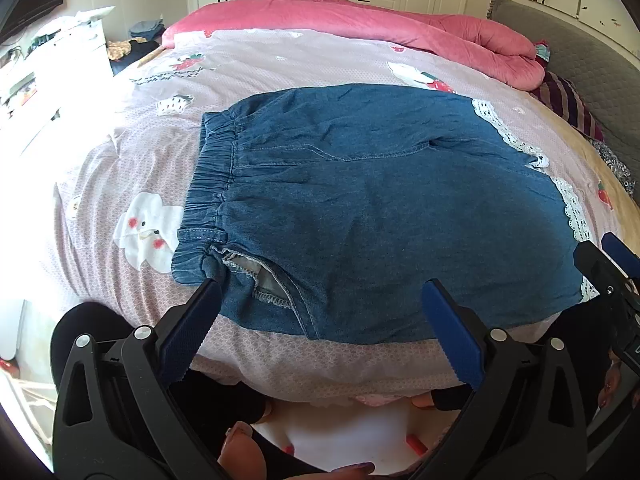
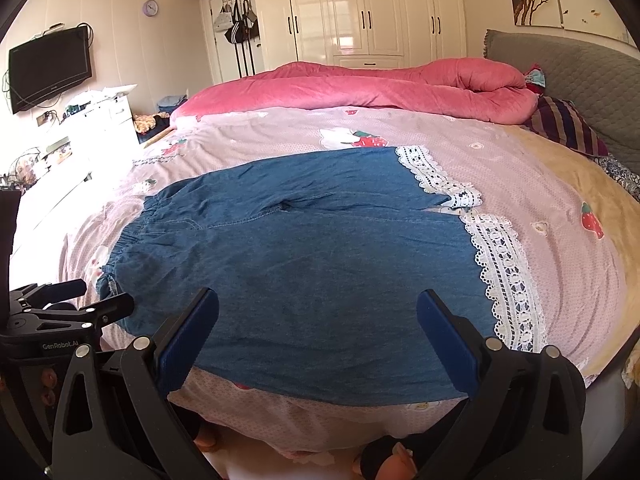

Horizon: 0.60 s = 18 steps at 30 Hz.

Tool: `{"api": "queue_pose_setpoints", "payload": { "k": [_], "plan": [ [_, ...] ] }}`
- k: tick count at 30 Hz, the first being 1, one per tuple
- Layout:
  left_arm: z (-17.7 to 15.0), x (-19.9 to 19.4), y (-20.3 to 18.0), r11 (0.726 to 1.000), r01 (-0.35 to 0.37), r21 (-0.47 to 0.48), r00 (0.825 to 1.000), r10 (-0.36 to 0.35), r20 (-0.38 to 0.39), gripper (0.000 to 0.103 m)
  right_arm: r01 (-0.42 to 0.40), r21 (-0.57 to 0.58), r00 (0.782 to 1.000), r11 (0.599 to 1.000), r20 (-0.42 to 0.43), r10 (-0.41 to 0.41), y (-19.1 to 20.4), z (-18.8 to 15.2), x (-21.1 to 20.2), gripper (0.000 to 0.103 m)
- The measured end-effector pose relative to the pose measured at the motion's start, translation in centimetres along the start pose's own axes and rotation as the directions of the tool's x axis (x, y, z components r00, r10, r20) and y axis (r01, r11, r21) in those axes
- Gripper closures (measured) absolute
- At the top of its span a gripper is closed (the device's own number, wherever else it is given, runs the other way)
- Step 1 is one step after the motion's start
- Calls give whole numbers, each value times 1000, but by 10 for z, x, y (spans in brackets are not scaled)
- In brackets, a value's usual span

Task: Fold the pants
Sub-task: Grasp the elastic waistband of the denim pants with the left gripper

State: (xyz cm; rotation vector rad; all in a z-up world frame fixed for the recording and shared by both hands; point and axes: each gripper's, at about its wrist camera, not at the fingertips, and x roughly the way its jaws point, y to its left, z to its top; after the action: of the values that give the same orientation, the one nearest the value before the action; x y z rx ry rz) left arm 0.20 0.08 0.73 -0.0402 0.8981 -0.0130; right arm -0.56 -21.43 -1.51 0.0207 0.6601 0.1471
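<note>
- Soft blue denim pants (image 1: 360, 208) with white lace hems (image 2: 504, 264) lie flat, light and floppy (they'll drape)
- Your left gripper (image 1: 320, 312) and right gripper (image 2: 318, 320) hover wide-spread, empty; pinch waistband (image 1: 208, 184) and hem corners

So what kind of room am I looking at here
Most likely a home bedroom. Denim pants lie flat on a bed with a rolled pink quilt, white wardrobes line the far wall, and a television hangs on the left.
</note>
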Motion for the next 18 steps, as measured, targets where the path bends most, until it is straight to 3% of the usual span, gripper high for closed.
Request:
{"api": "queue_pose_setpoints", "payload": {
  "k": [10, 18],
  "plan": [
    [10, 12, 8, 1000, 12, -11, 1000, -12, 0, 9, -27, -23, 999, 999, -46, 25, 0, 11, 21, 4],
    [52, 38, 55, 997, -44, -58, 999, 45, 3, 9, -88, -76, 993, 993, -91, 81, 1, 47, 59, 4]
  ]
}}
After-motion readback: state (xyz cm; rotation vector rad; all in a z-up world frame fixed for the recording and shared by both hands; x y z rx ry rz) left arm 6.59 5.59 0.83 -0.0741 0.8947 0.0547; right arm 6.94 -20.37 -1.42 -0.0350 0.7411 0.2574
